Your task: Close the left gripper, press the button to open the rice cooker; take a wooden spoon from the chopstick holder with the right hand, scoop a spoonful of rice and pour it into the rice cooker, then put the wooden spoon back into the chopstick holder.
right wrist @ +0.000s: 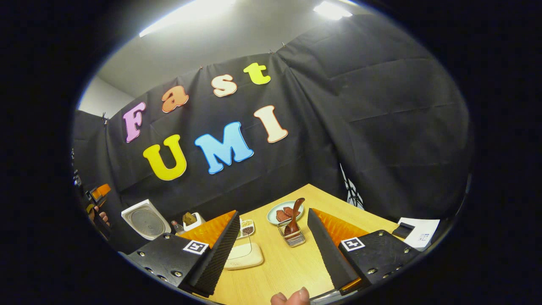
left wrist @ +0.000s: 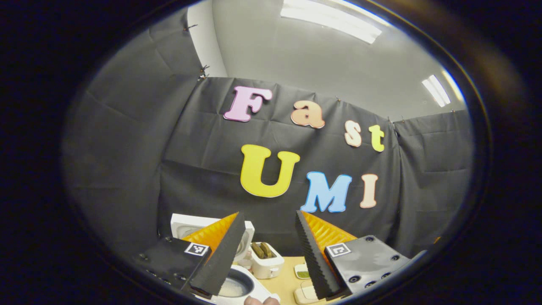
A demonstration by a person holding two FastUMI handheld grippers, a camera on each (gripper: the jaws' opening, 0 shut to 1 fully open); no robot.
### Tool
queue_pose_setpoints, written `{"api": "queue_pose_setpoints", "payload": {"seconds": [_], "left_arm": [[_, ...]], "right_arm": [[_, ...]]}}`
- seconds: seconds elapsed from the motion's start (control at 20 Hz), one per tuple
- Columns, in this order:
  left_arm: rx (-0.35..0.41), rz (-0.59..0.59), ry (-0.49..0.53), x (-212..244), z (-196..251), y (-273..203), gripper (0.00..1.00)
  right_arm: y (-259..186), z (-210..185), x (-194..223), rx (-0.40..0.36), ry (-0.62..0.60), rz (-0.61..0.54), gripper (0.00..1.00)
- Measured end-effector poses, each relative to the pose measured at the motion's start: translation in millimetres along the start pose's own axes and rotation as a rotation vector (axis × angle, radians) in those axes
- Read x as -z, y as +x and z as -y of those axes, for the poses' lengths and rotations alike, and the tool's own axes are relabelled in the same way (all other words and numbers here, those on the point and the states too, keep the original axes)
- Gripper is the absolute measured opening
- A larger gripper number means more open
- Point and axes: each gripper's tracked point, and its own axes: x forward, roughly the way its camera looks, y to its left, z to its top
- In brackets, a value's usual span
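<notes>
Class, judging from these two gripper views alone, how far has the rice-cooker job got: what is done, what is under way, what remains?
Done: the rice cooker's lid stands open, its inner pot exposed. In hand: nothing is gripped; the right gripper is open, facing the wooden spoon, which stands in the chopstick holder. The left gripper is open too. Whether rice has been added is unclear. Left: either the full scooping, or nothing.

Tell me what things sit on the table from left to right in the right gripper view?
Open rice cooker lid → white toaster → small snack tray → chopstick holder with the wooden spoon → white paper.
</notes>
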Motion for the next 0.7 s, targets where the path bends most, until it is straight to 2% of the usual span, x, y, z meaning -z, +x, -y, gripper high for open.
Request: {"api": "queue_pose_setpoints", "payload": {"seconds": [0.1,0.15,0.35,0.4,0.45,0.55,0.6,0.65,0.7], "left_arm": [[-0.018,-0.011,-0.01,2.0,-15.9,20.1,0.91],[-0.028,-0.02,-0.007,4.3,-24.8,31.4,0.92],[-0.091,-0.081,-0.004,23.3,-64.7,77.4,0.92],[-0.096,-0.102,-0.018,31.0,-67.5,89.6,0.8],[-0.106,-0.12,-0.029,39.7,-71.9,100.6,0.8],[-0.133,-0.149,-0.019,56.1,-84.8,120.2,0.92],[-0.154,-0.155,-0.009,61.4,-93.3,130.5,0.92],[-0.187,-0.163,0.007,64.9,-103.4,139.9,0.8],[-0.219,-0.168,0.019,68.8,-112.7,149.1,0.85]], "right_arm": [[-8.4,-15.2,1.8,-0.025,-0.024,0.0,0.98],[-9.8,-22.7,2.2,-0.034,-0.041,0.002,0.98],[-26.5,-55.5,14.0,-0.095,-0.156,-0.003,0.98],[-28.2,-62.3,16.4,-0.109,-0.181,-0.008,0.98],[-32.4,-66.7,17.7,-0.118,-0.198,-0.013,0.98],[-37.4,-78.2,18.5,-0.133,-0.213,-0.015,0.98],[-39.5,-81.7,20.0,-0.138,-0.224,-0.02,0.98],[-41.6,-83.6,22.6,-0.141,-0.236,-0.022,0.98],[-43.1,-85.1,24.4,-0.145,-0.245,-0.03,0.98]]}}
